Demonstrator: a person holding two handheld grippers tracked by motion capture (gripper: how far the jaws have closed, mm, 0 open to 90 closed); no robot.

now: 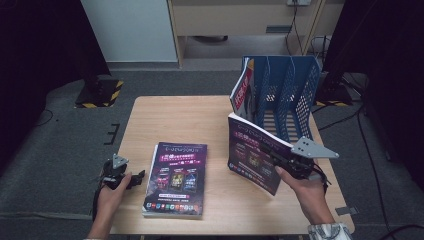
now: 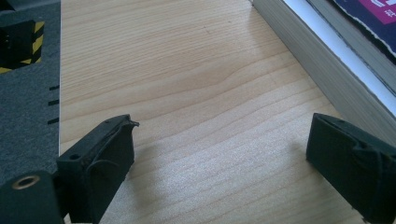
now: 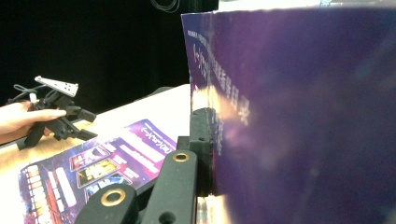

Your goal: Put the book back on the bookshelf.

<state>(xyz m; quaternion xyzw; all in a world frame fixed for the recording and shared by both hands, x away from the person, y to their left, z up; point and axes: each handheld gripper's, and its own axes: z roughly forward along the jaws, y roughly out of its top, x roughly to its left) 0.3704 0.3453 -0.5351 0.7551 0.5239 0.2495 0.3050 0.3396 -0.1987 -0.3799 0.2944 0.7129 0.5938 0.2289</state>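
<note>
The held magazine stands nearly upright on its lower edge near the table's right side, just in front of the blue file rack, pinched at its right edge by the right gripper. The right gripper view shows the clamp closely: one black jaw pressed flat on the glossy purple cover, which hides the rack. The high view alone shows another magazine leaning in the rack's leftmost slot. A thick catalogue lies flat left of centre; beside it the left gripper rests on the wooden table, its jaws spread wide over bare wood in the left gripper view
</note>
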